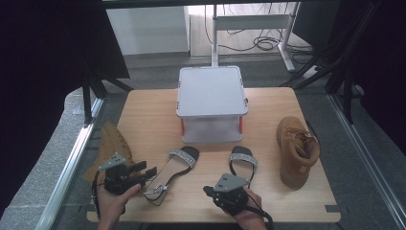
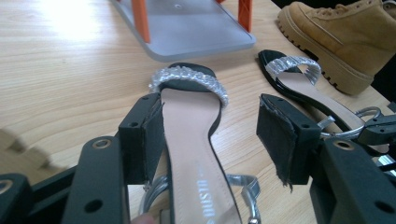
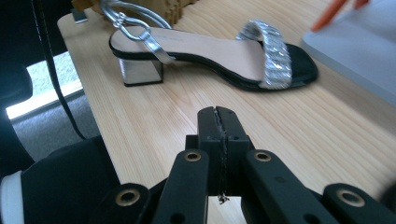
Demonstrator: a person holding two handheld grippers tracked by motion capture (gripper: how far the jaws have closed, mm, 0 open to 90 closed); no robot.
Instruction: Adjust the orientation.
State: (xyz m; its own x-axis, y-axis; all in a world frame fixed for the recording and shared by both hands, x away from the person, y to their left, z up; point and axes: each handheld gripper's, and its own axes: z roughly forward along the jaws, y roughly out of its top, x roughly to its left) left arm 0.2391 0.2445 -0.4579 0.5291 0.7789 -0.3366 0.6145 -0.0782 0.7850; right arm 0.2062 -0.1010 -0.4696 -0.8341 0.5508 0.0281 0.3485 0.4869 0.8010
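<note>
- The left gripper [image 2: 210, 135] has its jaws apart, straddling the left sandal [image 2: 196, 154]; one pad sits right against the insole edge, the other stands off from the sandal, with bare wood showing in that gap.
- That sandal's heel end and silver ankle strap run out past the bottom edge of the left gripper view, so whether the near pad truly presses on the sole is hard to tell.
- Beyond the jaw tips lies the sandal's glittery toe band, and further ahead the lower shelf of a grey rack [image 2: 187, 28] on orange legs, cropped at the top.
- To the far side of the wide-standing jaw lies the right sandal [image 2: 303, 88], its heel hidden behind the gripper body, and a tan boot [image 2: 336, 37] cut off at the frame corner.
- The right gripper [image 3: 219, 126] has its jaws pressed together with nothing between them; ahead of the tips, well apart, lies the same left sandal on its silver block heel.
- In the high view the right gripper [image 1: 207, 190] covers the right sandal's [image 1: 242, 161] heel end, and a second tan boot [image 1: 112, 143] is partly hidden behind the left gripper [image 1: 149, 170].
- The table [image 1: 148, 115] is pale wood grain; around it run grey floor, metal rails, dark curtains and loose cables behind.
</note>
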